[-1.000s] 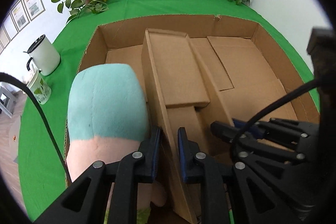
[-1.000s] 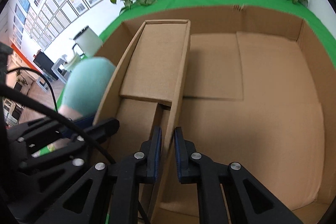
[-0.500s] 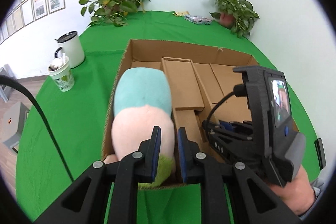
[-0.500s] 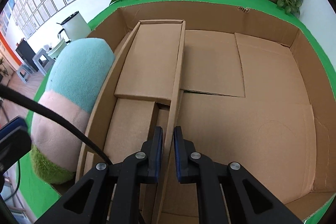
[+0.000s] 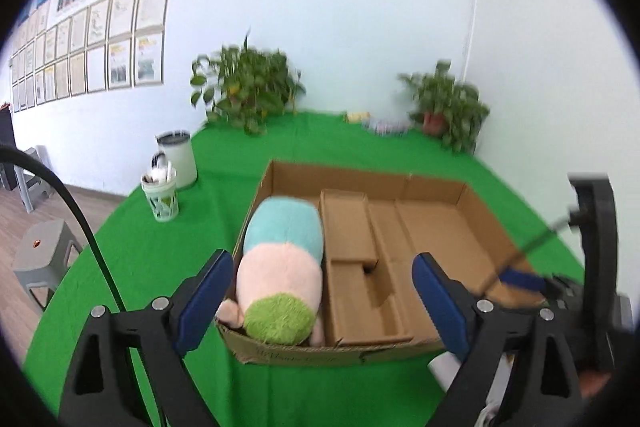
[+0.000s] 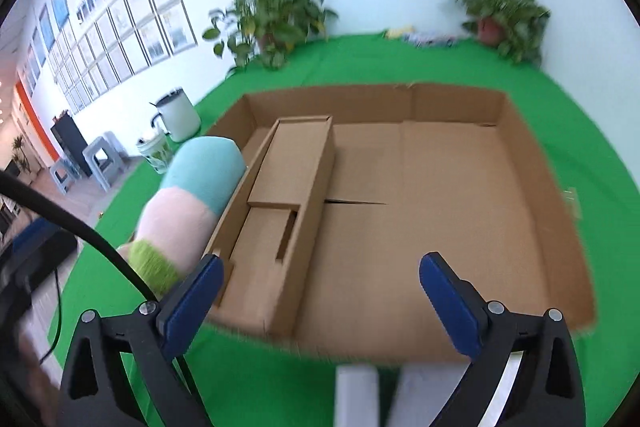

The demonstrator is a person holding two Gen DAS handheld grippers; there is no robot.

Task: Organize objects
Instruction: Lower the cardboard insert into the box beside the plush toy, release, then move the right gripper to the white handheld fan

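You are holding the left gripper [image 5: 322,297] spread wide and gripping nothing, above the near edge of the table [image 5: 168,259]; its blue pads [image 5: 204,297] are framing the near end of the box [image 5: 436,187]. You are holding the right gripper [image 6: 320,293] just as wide and just as empty, over the box's near wall. The box is sitting open on the green cloth, toward the table's middle. The plush [image 5: 280,267] is lying lengthwise in the narrow slot along the box's left wall, its green end resting at the near left corner and its teal end pointing toward the far wall. A cardboard insert [image 6: 288,187] is sitting just beside it, running front to back. The right part of the box floor is showing only bare cardboard. Near the table's left edge a white kettle [image 5: 178,159] is standing with a cup [image 5: 160,197] just in front of it. Two plants [image 5: 250,87] are standing at the far edge, one toward each far corner, both blurred
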